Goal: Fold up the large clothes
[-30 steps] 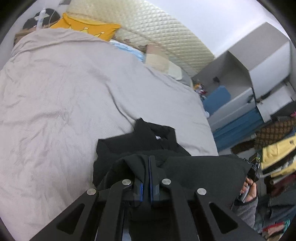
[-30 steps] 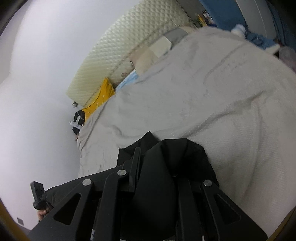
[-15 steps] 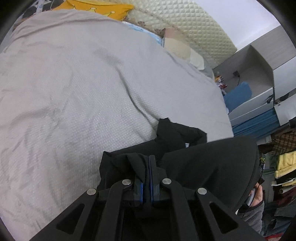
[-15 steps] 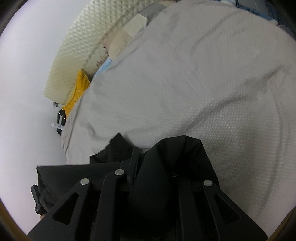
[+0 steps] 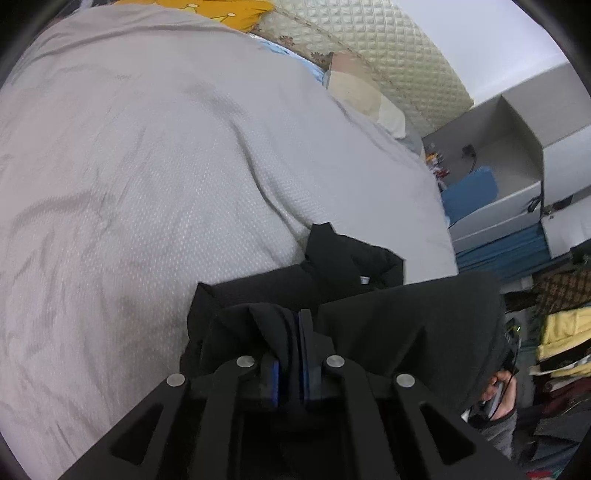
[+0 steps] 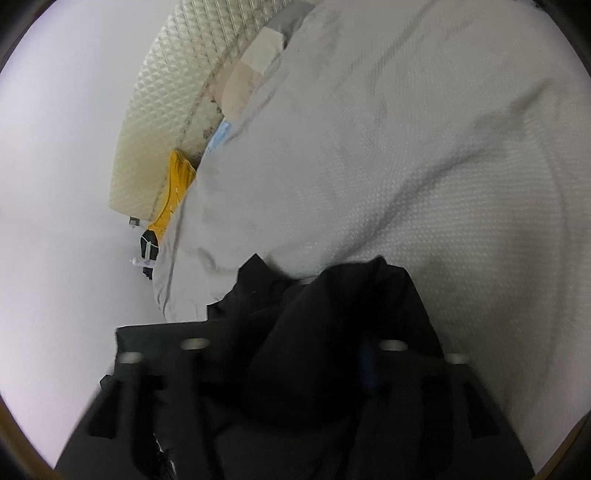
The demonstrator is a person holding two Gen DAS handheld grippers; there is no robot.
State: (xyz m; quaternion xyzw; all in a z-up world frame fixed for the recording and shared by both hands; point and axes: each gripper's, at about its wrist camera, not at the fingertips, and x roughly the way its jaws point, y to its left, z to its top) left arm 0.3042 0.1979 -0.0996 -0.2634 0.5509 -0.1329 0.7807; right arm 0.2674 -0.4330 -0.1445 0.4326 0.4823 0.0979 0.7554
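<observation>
Left wrist: soft black garment (image 5: 388,317) over dimpled grey bedspread (image 5: 166,166).

Garment (image 5: 406,325): plain black, no print; small white tag (image 5: 364,280) near its collar. Bedspread (image 5: 166,166): pale grey, fine dotted waffle texture, creased. Headboard (image 5: 399,55): cream, diamond-quilted, with a small brownish floral trim along its lower edge. Pillows: mustard yellow (image 5: 207,9) with tiny light motifs, light blue (image 5: 291,59), beige/cream two-tone (image 5: 362,92). Left gripper (image 5: 290,354): black frame, silver rivets, blue pads. Right gripper (image 6: 291,369): black, blurred, silver rivets. Wall (image 6: 62,147): plain white. Shelving (image 5: 517,166): light grey with blue panels. Clothes pile (image 5: 561,339): yellow, dark brown, a brown checked piece.
</observation>
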